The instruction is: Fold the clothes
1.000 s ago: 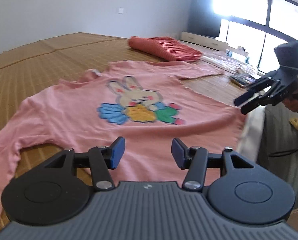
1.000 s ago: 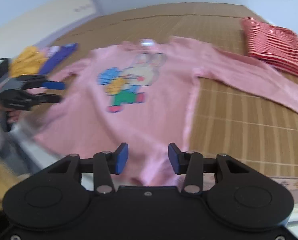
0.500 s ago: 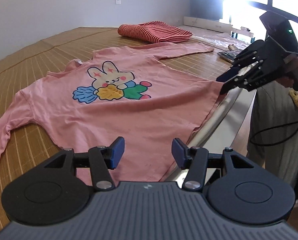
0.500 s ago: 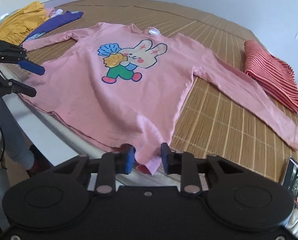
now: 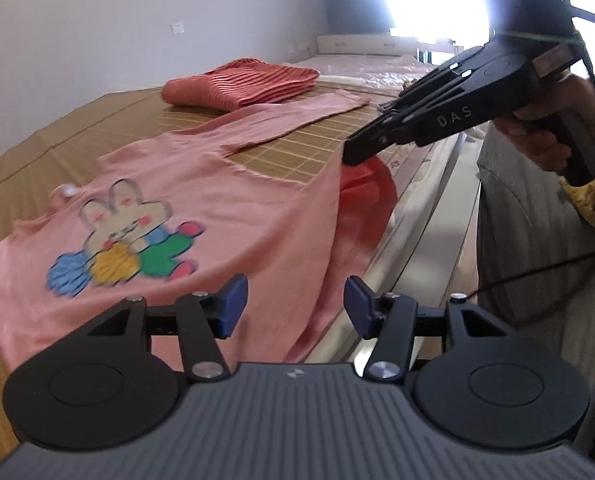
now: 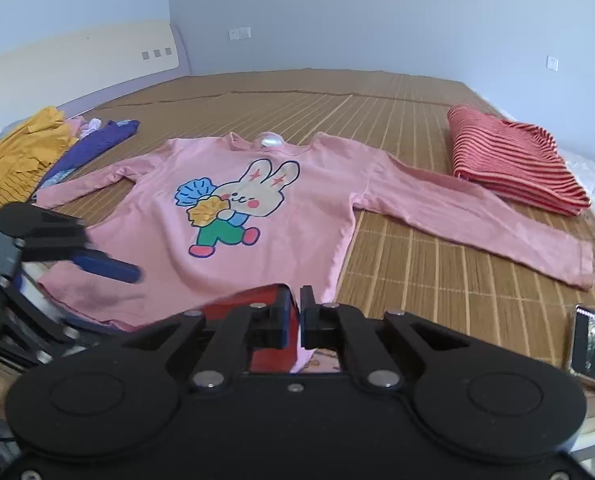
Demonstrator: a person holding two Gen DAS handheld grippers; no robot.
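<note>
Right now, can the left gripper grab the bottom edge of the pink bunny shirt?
Probably yes. The left gripper is open, and the pink bunny shirt has its hem right before the fingers, nothing between. The right gripper pinches the other corner, off to the side.

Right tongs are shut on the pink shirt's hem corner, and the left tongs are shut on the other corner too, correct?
Not quite. The right tongs are shut on the pink shirt hem corner, but the left tongs are open, hanging above the hem and gripping nothing. The left wrist view shows this.
</note>
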